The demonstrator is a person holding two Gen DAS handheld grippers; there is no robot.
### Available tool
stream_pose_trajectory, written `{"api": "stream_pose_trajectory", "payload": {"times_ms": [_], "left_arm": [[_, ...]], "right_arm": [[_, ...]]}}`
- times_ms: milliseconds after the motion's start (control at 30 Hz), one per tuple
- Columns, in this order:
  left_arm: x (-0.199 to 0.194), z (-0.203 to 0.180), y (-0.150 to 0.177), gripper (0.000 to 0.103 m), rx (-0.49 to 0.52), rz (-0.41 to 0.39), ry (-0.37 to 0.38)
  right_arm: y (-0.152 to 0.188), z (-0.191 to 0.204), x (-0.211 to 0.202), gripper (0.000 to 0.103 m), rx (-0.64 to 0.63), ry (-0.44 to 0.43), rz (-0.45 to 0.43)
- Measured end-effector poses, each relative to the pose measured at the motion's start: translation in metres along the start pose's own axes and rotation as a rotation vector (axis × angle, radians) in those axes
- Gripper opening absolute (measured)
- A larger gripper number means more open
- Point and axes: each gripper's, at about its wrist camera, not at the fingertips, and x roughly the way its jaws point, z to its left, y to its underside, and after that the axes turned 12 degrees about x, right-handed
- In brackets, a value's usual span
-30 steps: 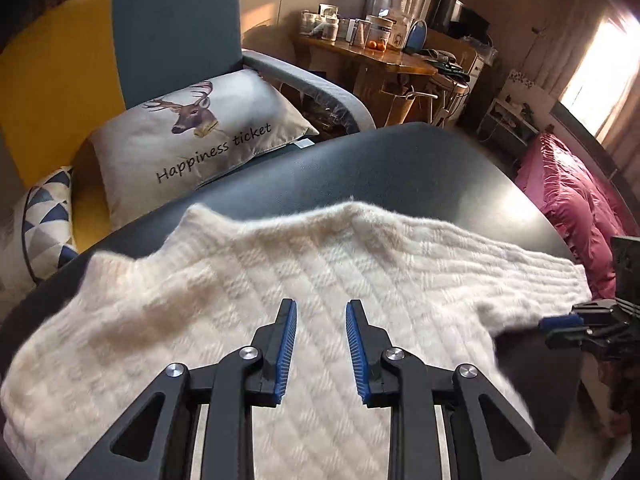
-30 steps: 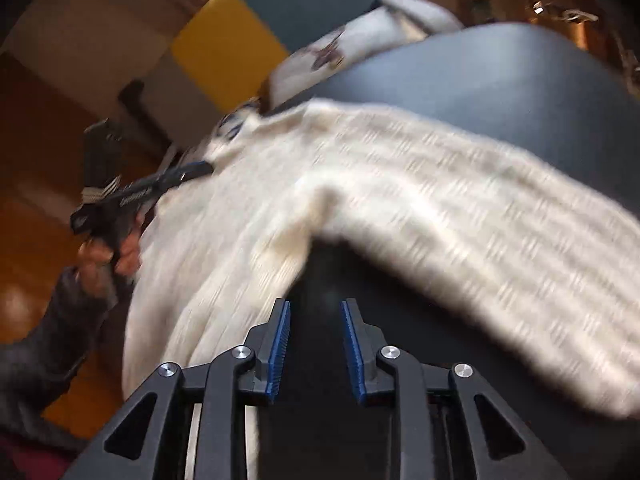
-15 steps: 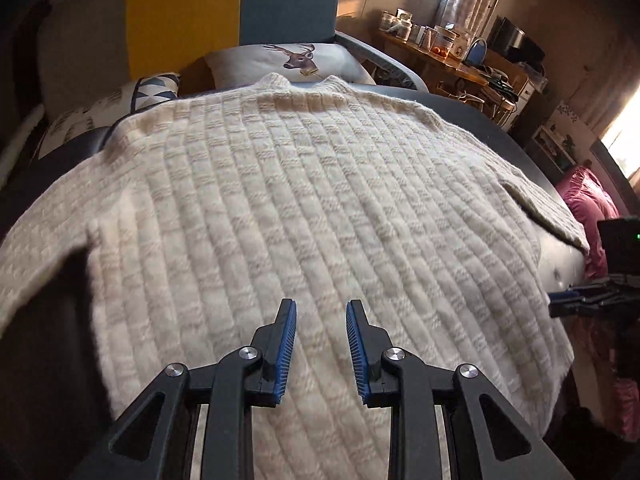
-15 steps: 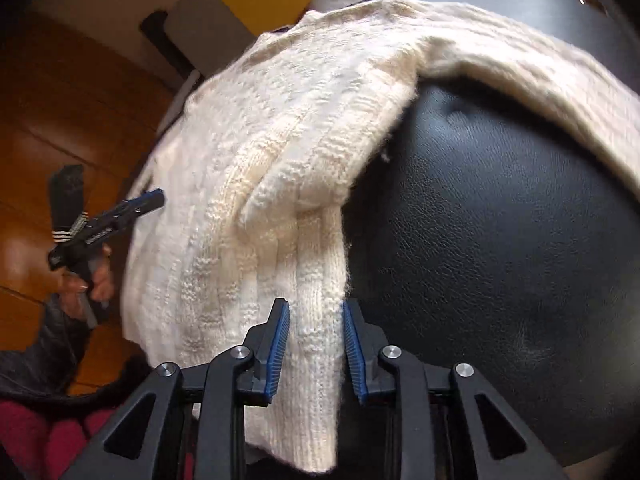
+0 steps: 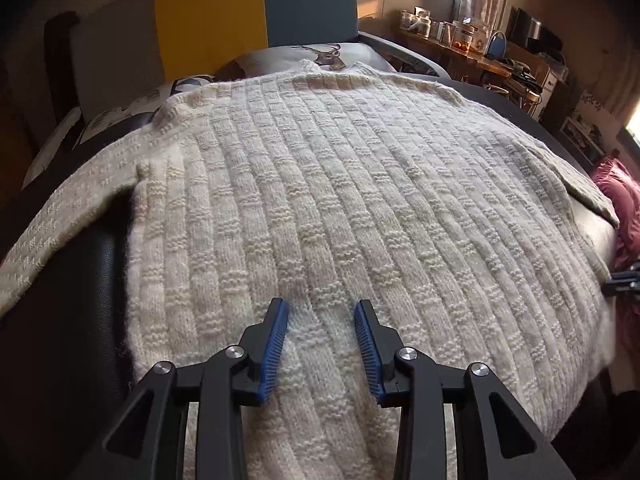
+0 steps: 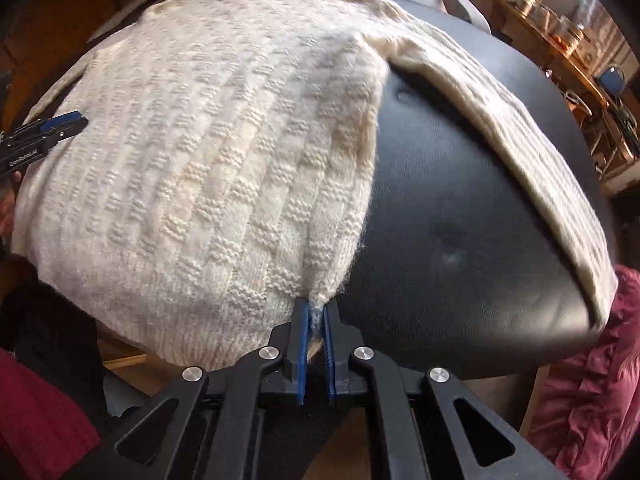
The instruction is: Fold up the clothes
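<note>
From the left wrist, the left gripper (image 5: 322,344) hovers low over the hem end of the cream sweater (image 5: 340,200), its fingers spread apart with knit showing between them. The sweater lies flat across the black table (image 5: 80,300).

From the right wrist, the right gripper (image 6: 315,350) points level at the table's near edge, pinching the sweater's lower corner, probably the side seam.

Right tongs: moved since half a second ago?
Yes. The right tongs closed in on the sweater hem corner beside the black table, and now pinch it.
</note>
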Motion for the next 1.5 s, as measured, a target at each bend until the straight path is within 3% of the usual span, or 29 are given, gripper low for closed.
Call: {"api": "stream_pose_trajectory", "payload": {"times_ms": [67,133,267,400,533,567,600,700,767,800,933,1000,1100,1300,1400,1500], "left_arm": [[-0.003,0.001,-0.001,0.037,-0.011,-0.001,0.002],[-0.008,0.003,-0.001,0.037,-0.03,-0.016,0.011],[-0.02,0.004,0.001,0.037,-0.058,-0.064,0.019],[-0.008,0.003,0.009,0.038,-0.075,-0.018,0.005],[-0.009,0.006,0.018,0.039,-0.123,-0.022,0.019],[-0.009,0.007,0.019,0.039,-0.126,-0.021,0.018],[-0.009,0.007,0.02,0.04,-0.129,-0.02,0.017],[-0.009,0.008,0.016,0.04,-0.125,0.01,0.025],[-0.012,0.017,0.005,0.04,-0.149,0.013,0.089],[-0.015,0.023,-0.006,0.04,-0.148,-0.008,0.09],[-0.02,0.05,-0.061,0.04,-0.084,-0.12,0.017],[-0.01,0.06,-0.096,0.042,0.004,-0.153,-0.05],[0.019,0.075,-0.147,0.042,0.15,-0.162,-0.078],[0.087,0.095,-0.229,0.05,0.333,-0.095,0.024],[0.117,0.107,-0.259,0.05,0.336,-0.067,0.106],[0.141,0.113,-0.279,0.052,0.34,-0.053,0.193]], "right_arm": [[-0.003,-0.01,-0.008,0.008,0.051,-0.051,-0.005],[-0.008,-0.017,-0.025,0.02,0.063,-0.074,-0.056],[-0.042,-0.008,-0.02,0.023,0.096,-0.106,-0.125],[-0.084,0.007,-0.001,0.023,0.142,-0.14,-0.183],[-0.125,0.021,0.018,0.023,0.189,-0.173,-0.241],[-0.132,0.018,0.041,0.023,0.211,-0.102,-0.181],[-0.136,0.013,0.054,0.023,0.225,-0.093,-0.161],[-0.141,0.003,0.052,0.023,0.218,-0.105,-0.17],[-0.145,-0.001,0.046,0.023,0.21,-0.152,-0.143],[-0.147,-0.003,0.043,0.024,0.206,-0.176,-0.129],[-0.17,0.002,0.008,0.025,0.152,-0.247,-0.23],[-0.194,0.008,-0.004,0.026,0.124,-0.315,-0.279],[-0.24,0.023,-0.006,0.029,0.081,-0.442,-0.276],[-0.342,0.057,0.031,0.036,-0.075,-0.46,-0.194],[-0.39,0.066,0.058,0.039,-0.131,-0.433,-0.138],[-0.427,0.069,0.085,0.041,-0.157,-0.465,-0.06]]}}
